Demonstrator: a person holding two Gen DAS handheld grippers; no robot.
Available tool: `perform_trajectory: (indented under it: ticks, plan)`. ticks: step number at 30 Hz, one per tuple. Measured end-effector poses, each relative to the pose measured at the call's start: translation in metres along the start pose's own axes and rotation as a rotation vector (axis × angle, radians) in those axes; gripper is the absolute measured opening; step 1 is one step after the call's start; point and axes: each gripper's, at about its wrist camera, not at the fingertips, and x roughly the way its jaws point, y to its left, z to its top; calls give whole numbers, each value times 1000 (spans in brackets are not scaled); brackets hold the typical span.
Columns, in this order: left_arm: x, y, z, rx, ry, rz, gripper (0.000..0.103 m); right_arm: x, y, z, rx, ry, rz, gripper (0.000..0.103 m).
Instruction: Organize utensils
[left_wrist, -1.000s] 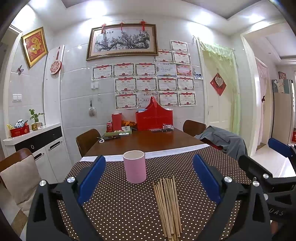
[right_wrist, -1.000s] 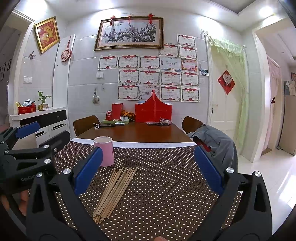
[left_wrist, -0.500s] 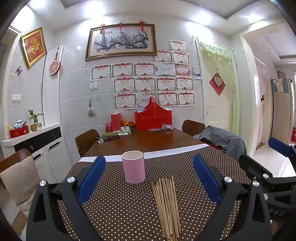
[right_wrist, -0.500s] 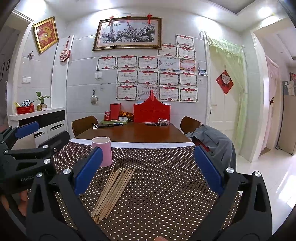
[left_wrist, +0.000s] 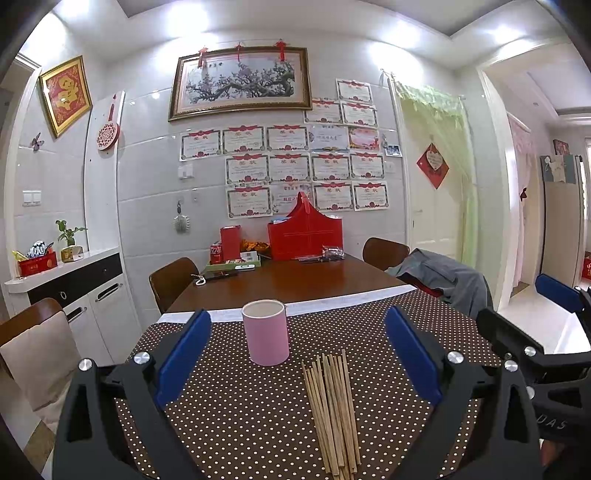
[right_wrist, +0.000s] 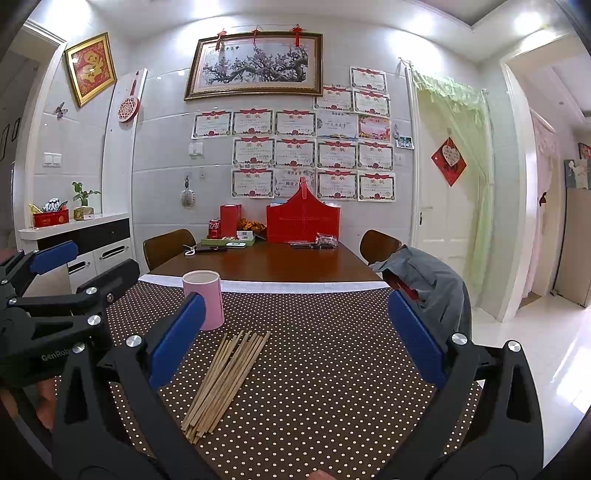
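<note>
Chopsticks (left_wrist: 334, 410) are laid in a loose bundle on the dotted cloth (left_wrist: 240, 413) of the desk, just beside the upright pink cup (left_wrist: 266, 332). Left tongs (left_wrist: 297, 356) & right tongs (right_wrist: 295, 339) are held released, nothing gripped, above desk.

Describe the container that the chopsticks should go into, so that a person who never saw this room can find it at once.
Find the dark polka-dot tablecloth covering the near end of the wooden dining table. On it stands a pink cup, upright, just beyond the bundle of wooden chopsticks. It is the only pink thing and the only open container on the cloth.
</note>
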Motion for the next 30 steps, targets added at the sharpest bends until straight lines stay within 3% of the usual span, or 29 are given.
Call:
perform_trajectory:
  ticks: [30]
  plan:
    - [2, -5, -1, 3, 1, -2, 94, -1, 2, 1, 3, 4, 2, 97]
